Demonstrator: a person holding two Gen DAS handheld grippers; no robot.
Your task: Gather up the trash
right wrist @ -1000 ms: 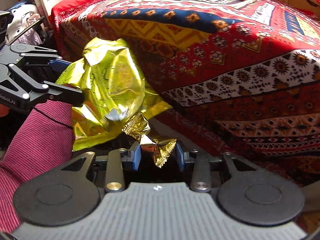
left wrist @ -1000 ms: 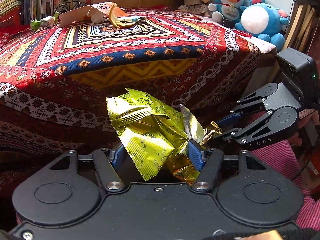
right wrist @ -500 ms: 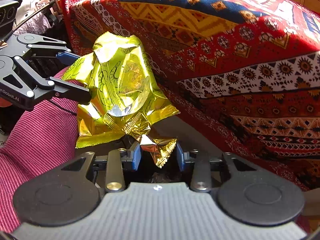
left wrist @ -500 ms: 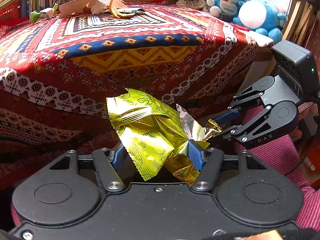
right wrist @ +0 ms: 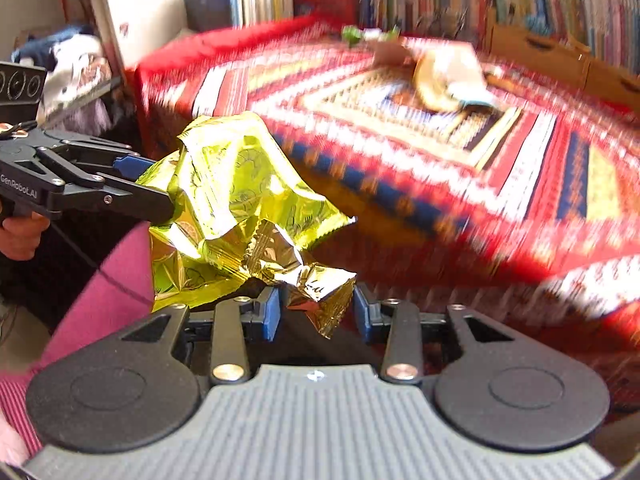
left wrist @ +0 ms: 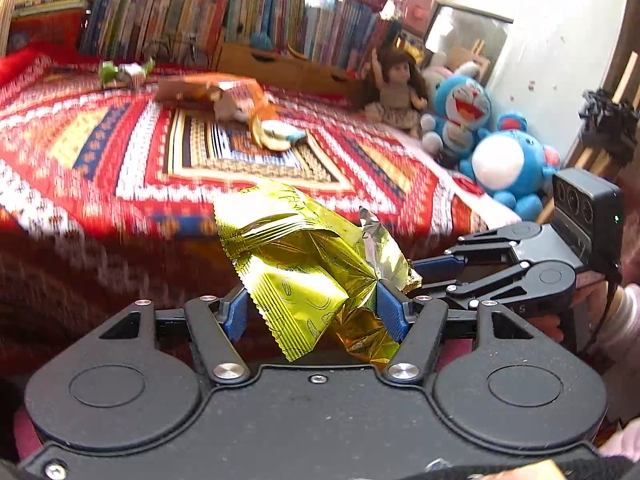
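My left gripper [left wrist: 312, 308] is shut on a crumpled yellow-green snack packet [left wrist: 296, 256], which sticks up between its blue pads. Beside it, my right gripper [right wrist: 316, 308] is shut on a smaller crumpled gold foil wrapper [right wrist: 320, 288] that touches the packet [right wrist: 236, 184]. Each gripper shows in the other's view: the right gripper [left wrist: 414, 280] at the right, the left gripper [right wrist: 160, 188] at the left. Both hang in front of the bed's near edge. More trash lies on the bedspread [left wrist: 80, 152]: an orange-yellow wrapper pile [left wrist: 264, 128], a cardboard piece [left wrist: 188, 88] and a green-white wrapper [left wrist: 120, 72].
A row of books [left wrist: 180, 12] and a wooden drawer box [left wrist: 280, 68] line the far side of the bed. A doll [left wrist: 396, 88] and two blue plush toys [left wrist: 508, 160] sit at its right corner. A pink sleeve [right wrist: 112, 288] is below the left gripper.
Both grippers have risen with their wrappers still held. The views now look over the top of the bed to the bookshelf instead of at its hanging side.
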